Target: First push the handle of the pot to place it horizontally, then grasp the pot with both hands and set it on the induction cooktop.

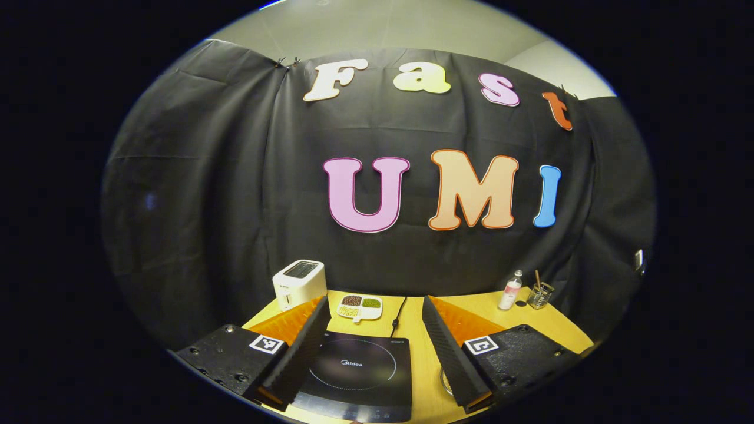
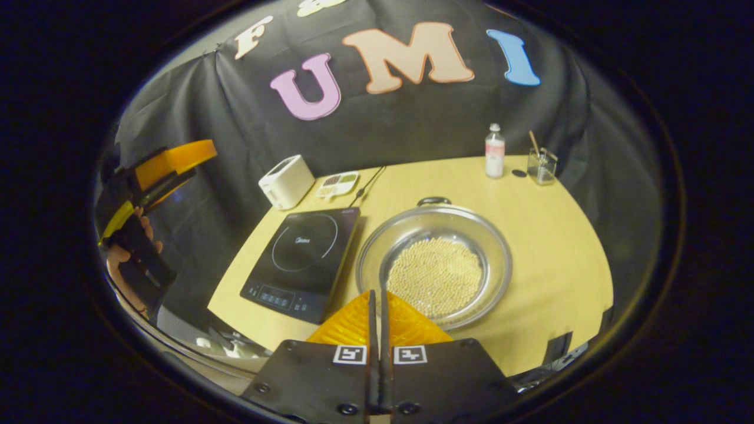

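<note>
A steel pot holding pale beans stands on the yellow table, right of the black induction cooktop. A dark loop handle shows at its far rim. My right gripper is shut with nothing between its fingers, its tips over the pot's near rim. In the right gripper view my left gripper is raised off the table's left edge, held by a hand. In the left gripper view my left gripper is open above the cooktop. A sliver of the pot's rim shows beside the right finger.
A white toaster and a divided dish of beans sit behind the cooktop, with a black cable beside them. A small bottle and a glass with a stick stand at the back right.
</note>
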`<state>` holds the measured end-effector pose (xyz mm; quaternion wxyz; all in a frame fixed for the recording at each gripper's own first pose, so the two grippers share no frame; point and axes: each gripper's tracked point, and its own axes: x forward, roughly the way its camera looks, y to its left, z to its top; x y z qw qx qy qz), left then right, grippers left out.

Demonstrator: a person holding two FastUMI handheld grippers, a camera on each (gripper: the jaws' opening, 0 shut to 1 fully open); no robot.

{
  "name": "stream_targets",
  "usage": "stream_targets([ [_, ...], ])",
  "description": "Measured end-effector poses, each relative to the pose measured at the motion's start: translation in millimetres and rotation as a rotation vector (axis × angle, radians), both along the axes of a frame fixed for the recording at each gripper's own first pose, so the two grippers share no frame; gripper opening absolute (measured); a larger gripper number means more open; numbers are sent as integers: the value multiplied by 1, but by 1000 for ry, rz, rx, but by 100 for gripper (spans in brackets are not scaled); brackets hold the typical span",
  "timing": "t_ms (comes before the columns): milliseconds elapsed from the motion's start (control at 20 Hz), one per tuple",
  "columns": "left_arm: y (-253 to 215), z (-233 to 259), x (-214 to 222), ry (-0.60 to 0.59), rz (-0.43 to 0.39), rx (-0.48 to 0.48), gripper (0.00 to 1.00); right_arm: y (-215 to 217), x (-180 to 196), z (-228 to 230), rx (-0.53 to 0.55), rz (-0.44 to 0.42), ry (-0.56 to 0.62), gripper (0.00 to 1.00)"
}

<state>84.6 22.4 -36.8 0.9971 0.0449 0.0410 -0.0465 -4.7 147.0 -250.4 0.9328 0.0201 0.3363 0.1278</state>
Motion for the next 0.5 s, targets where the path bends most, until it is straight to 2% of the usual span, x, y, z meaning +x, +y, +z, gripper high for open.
stream_targets([
  [100, 3, 1, 0, 1, 4, 7, 95, 2, -5, -12, -8, 12, 53, 0],
  [150, 4, -1, -1, 4, 3, 9, 92, 4, -8, -21, -7, 18, 82, 0],
  [250, 4, -5, -1, 14, -6, 13, 92, 8, -14, -35, 5, 28, 147, 3],
  [300, 5, -6, -1, 18, -11, 17, 95, 9, -16, -41, 8, 28, 179, 3],
  [350, 4, -8, 0, 23, -16, 23, 92, 9, -18, -47, 14, 26, 209, 3],
  [500, 7, -13, 0, 42, -19, 41, 95, 10, -21, -66, 37, 4, 286, 0],
])
